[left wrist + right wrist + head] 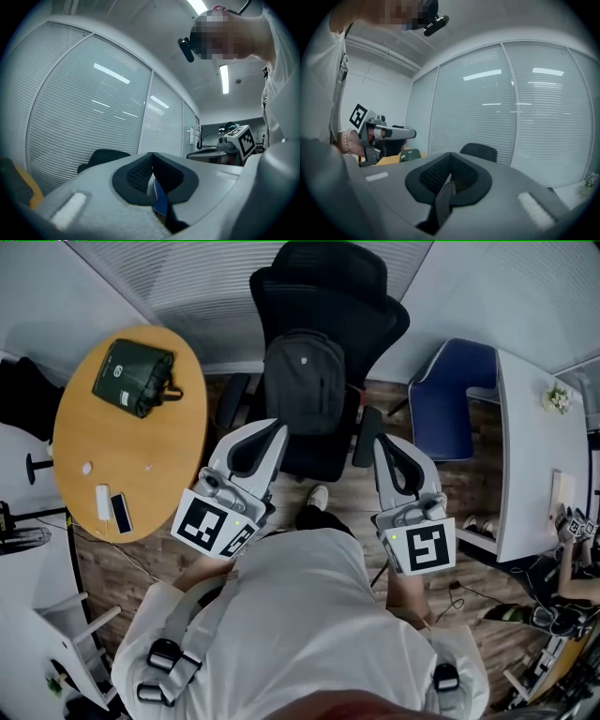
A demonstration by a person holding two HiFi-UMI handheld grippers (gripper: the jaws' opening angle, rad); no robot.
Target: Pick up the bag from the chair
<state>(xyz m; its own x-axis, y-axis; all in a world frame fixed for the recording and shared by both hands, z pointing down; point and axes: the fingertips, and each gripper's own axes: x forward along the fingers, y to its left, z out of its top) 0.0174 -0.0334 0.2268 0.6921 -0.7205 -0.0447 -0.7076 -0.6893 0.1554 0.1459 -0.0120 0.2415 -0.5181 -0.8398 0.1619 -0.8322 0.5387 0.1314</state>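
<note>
Head view looks down on you standing just in front of the black office chair [323, 287], with a dark grey backpack [305, 381] sitting upright on the seat against the backrest. You hold your left gripper [277, 427] and right gripper [382, 442] side by side at waist height, both pointing at the chair and short of the backpack, touching nothing. Left gripper view shows that gripper's jaws closed tip to tip with nothing held between them, and right gripper view shows the same for the other pair. To your left stands a round wooden worktop [84, 427] carrying a green bag [134, 377] and a phone [121, 512]. To your right, a blue chair [455, 399] is tucked beside a white desk [534, 456].
</note>
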